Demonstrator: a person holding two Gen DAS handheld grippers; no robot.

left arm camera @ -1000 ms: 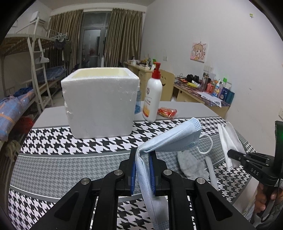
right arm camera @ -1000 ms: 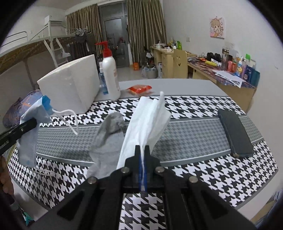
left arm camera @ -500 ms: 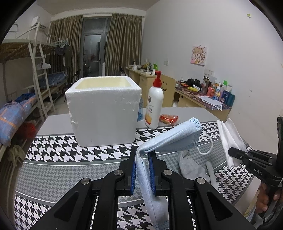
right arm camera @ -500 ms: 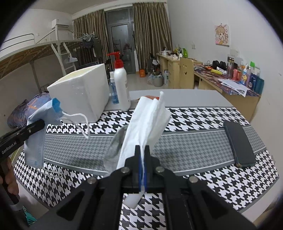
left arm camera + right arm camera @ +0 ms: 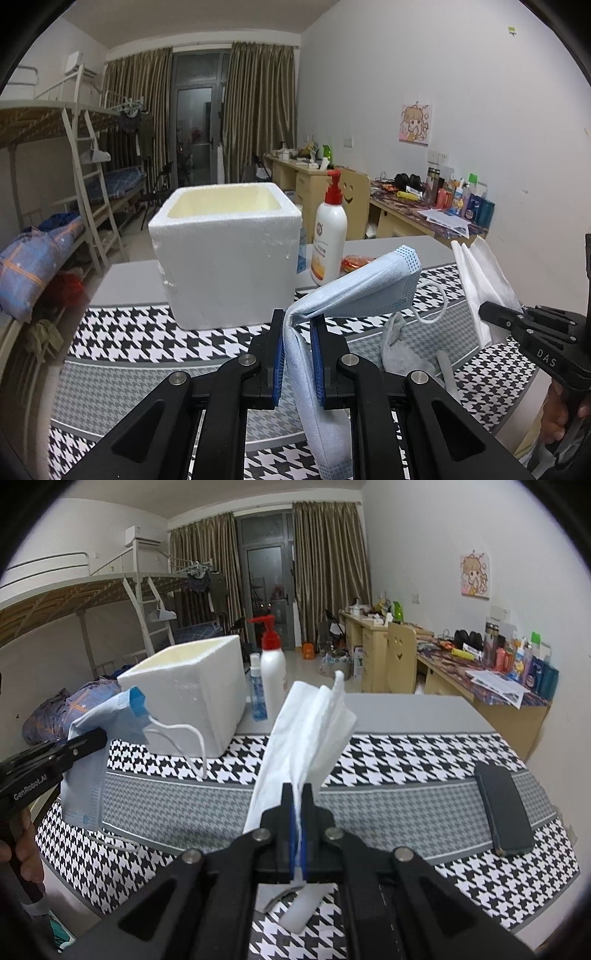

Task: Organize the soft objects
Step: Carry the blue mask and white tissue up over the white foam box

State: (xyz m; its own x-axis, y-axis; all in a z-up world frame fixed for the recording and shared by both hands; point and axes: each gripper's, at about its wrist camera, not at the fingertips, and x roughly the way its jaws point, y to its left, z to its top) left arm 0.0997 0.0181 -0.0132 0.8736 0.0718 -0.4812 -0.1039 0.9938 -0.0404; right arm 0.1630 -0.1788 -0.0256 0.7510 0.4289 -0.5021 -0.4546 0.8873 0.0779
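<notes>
Nearest the left wrist camera, the left gripper (image 5: 297,354) is clamped on a pale-blue pleated disposable face mask (image 5: 354,291), pinched near its mid-length so that one half folds forward over the fingertips and the other hangs limp below; its white elastic ear loop (image 5: 432,306) dangles free to the right. Nearest the right wrist camera, the right gripper (image 5: 298,825) is closed on a white folded paper tissue (image 5: 306,731), which stands up in loose, fanned layers above the fingertips. Both items appear very light, thin and wholly compliant: neither holds a shape, neither should slip from the blue pads, and the tissue would probably tear if tugged. A pinch through the bunched middle, as here, looks the safest hold; the ear loop could snag on a rim. Below and between the grippers, a crumpled grey cloth (image 5: 402,354) lies on the black-and-white houndstooth tablecloth (image 5: 122,325), equally soft and best gathered at a raised fold. To the right on the cloth lies a dark rectangular phone (image 5: 504,808), rigid and not part of the sorting. Farther back stands an open white foam box (image 5: 229,254), empty as far as its interior shows and the likely receptacle, with a white pump bottle with a red head (image 5: 328,240) beside it.
</notes>
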